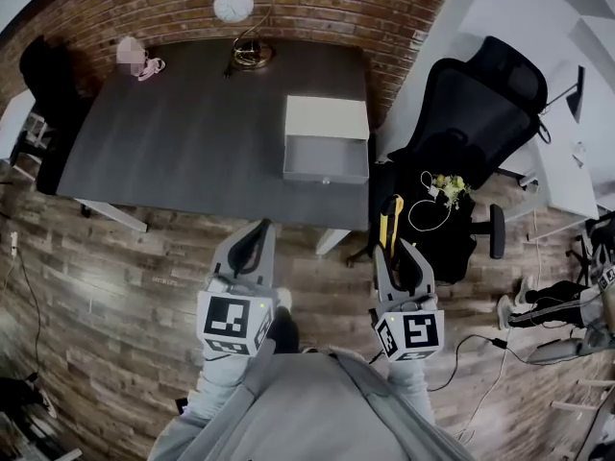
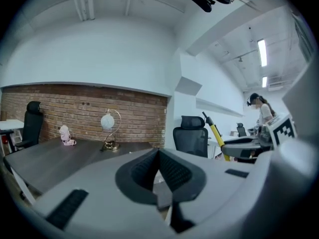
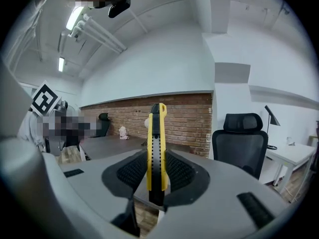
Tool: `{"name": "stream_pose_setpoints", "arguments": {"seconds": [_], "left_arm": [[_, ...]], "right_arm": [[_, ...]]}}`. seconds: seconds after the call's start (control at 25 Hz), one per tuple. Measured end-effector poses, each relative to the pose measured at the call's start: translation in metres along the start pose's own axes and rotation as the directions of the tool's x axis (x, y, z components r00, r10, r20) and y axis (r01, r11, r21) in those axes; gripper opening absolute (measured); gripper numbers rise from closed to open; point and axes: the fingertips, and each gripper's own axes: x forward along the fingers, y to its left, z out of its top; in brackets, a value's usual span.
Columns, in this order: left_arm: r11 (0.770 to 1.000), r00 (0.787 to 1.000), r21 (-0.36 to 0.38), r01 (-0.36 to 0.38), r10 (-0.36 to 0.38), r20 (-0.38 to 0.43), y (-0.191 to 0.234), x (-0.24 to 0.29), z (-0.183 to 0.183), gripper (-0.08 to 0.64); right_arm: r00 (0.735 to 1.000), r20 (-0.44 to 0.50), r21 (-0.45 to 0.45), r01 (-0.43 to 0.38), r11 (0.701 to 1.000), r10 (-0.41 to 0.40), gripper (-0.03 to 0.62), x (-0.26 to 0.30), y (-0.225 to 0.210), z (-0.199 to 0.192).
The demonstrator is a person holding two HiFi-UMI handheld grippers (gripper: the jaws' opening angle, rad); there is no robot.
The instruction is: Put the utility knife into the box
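A yellow and black utility knife (image 1: 391,221) stands upright between the pads of my right gripper (image 1: 396,250), which is shut on it over the wooden floor, short of the table's near right corner. In the right gripper view the utility knife (image 3: 156,143) sticks up out of the right gripper (image 3: 156,176). The white box (image 1: 326,140) lies open on the dark table (image 1: 192,133), at its right end. My left gripper (image 1: 258,233) hangs over the floor by the table's front edge; in the left gripper view my left gripper (image 2: 159,156) has its jaws together with nothing in them.
A black office chair (image 1: 473,113) stands right of the table, with cables on the floor near it. A globe lamp (image 1: 236,8) and a small pink figure (image 1: 144,65) sit at the table's far edge by the brick wall. A person (image 2: 262,109) stands far right.
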Motion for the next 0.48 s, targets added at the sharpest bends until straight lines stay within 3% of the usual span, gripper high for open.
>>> {"name": "stream_pose_setpoints", "arguments": {"seconds": [0.48], "left_arm": [[0.997, 0.997, 0.004, 0.081, -0.081, -0.014, 0.058, 0.065, 0.009, 0.02]], "right_arm": [[0.994, -0.038, 0.002, 0.105, 0.994, -0.105, 0.126, 0.067, -0.009, 0.008]]}}
